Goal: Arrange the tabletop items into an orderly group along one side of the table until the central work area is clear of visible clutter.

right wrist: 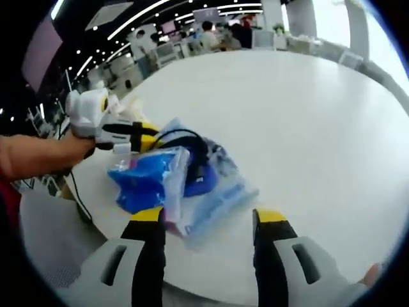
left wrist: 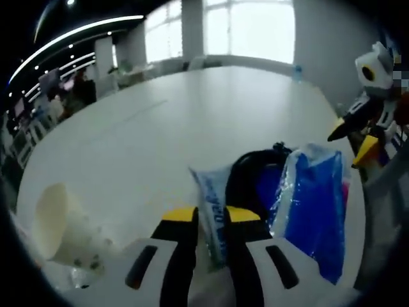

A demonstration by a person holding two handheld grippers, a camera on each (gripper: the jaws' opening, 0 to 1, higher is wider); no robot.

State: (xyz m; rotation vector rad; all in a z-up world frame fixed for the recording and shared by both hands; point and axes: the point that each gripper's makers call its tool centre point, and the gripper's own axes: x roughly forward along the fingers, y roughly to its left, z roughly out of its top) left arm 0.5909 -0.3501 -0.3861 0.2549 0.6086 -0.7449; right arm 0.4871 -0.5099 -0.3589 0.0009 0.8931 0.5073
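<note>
A pile of plastic packets lies near the edge of the white table (right wrist: pixel 307 121). It holds a blue-and-white printed packet (left wrist: pixel 212 214), a bright blue bag (left wrist: pixel 316 204) and a black cable loop (left wrist: pixel 252 169). My left gripper (left wrist: pixel 211 216) has its jaws closed on the edge of the printed packet. In the right gripper view it reaches in from the left, held by a hand, as the left gripper (right wrist: pixel 131 134). My right gripper (right wrist: pixel 208 217) stands open just short of the pile (right wrist: pixel 172 176), a corner of clear packet between its jaws. It also enters the left gripper view as the right gripper (left wrist: pixel 358 137).
A white paper cup (left wrist: pixel 57 224) lies on its side at the table's near left. The table (left wrist: pixel 192 115) stretches bare towards windows. People and desks fill the far background (right wrist: pixel 211 32). A dark cord (right wrist: pixel 80 198) hangs off the table edge.
</note>
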